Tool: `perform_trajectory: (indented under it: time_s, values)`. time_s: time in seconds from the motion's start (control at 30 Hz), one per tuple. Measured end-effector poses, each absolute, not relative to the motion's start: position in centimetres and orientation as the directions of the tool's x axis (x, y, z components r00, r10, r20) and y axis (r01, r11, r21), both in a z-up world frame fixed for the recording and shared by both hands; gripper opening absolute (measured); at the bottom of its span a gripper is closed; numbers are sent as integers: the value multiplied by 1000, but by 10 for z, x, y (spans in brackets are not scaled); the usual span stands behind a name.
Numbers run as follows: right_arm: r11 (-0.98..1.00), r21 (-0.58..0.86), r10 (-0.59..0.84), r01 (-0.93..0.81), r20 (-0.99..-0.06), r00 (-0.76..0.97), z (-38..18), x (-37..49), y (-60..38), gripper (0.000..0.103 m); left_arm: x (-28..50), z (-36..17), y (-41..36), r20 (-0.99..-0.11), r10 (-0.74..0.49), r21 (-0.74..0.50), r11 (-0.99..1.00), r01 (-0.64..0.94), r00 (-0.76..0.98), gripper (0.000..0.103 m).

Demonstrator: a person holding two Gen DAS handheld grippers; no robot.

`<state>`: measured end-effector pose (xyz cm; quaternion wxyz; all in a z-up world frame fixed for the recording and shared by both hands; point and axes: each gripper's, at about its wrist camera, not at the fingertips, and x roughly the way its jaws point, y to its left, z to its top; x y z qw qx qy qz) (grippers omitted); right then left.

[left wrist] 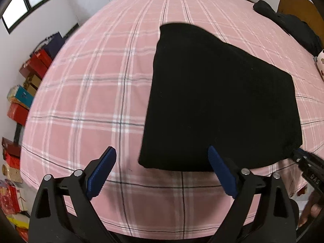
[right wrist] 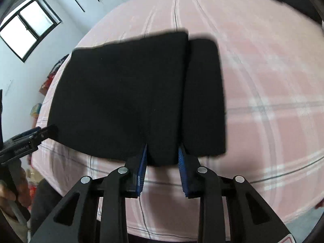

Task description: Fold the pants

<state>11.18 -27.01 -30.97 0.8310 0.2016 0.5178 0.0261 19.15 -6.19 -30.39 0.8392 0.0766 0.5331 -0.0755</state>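
The black folded pants [left wrist: 218,101] lie on the pink plaid bed sheet [left wrist: 85,93], in a thick, nearly rectangular pile, close to the near edge of the bed. In the right wrist view the pile shows two parts: a wide folded part on the left and a narrower strip [right wrist: 204,95] that comes out from under it on the right side. The left gripper [left wrist: 162,170], black with blue ribbed pads, has its fingers wide apart and holds nothing; its right fingertip [left wrist: 214,156] is at the near edge of the pants and seems to touch the cloth, while the left fingertip is over the bare sheet. The right gripper [right wrist: 162,151] has its fingers close together, and a bunch of the near edge of the pants sits between the two blue pads, so it grips the cloth there. In the left wrist view the right gripper appears at the lower right corner of the pants, and in the right wrist view the left gripper is seen at the left side of the pile. Another dark garment [left wrist: 291,28] lies at the far right of the bed, and coloured boxes [left wrist: 26,93] stand along the white wall on the left
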Motion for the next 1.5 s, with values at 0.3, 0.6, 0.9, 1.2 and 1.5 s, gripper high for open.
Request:
perform_trajectory:
  time_s: [0.3,0.6,0.9,1.2,1.5]
  values:
    - [872,403,184,279,-797,575,-273,111,-321,77,215,-304,-28,-879,-277,-234,960,154,389,94]
    - [784,528,334,327,-802,496,-330,147,-317,72,259,-354,-38,-829,-499,-499,864,68,253,97]
    - [797,575,376,185,-712,593,-255,127,-302,18,240,-303,-4,-799,-522,-517,850,103,298,35]
    - [775,528,320,347,-801,506,-306,87,-306,59,214,-317,30,-839,-434,-451,892,27,329,74]
    - [821,544,421,172,-781,460,-299,132,-252,69,214,-294,13,-818,-412,-419,905,75,402,87]
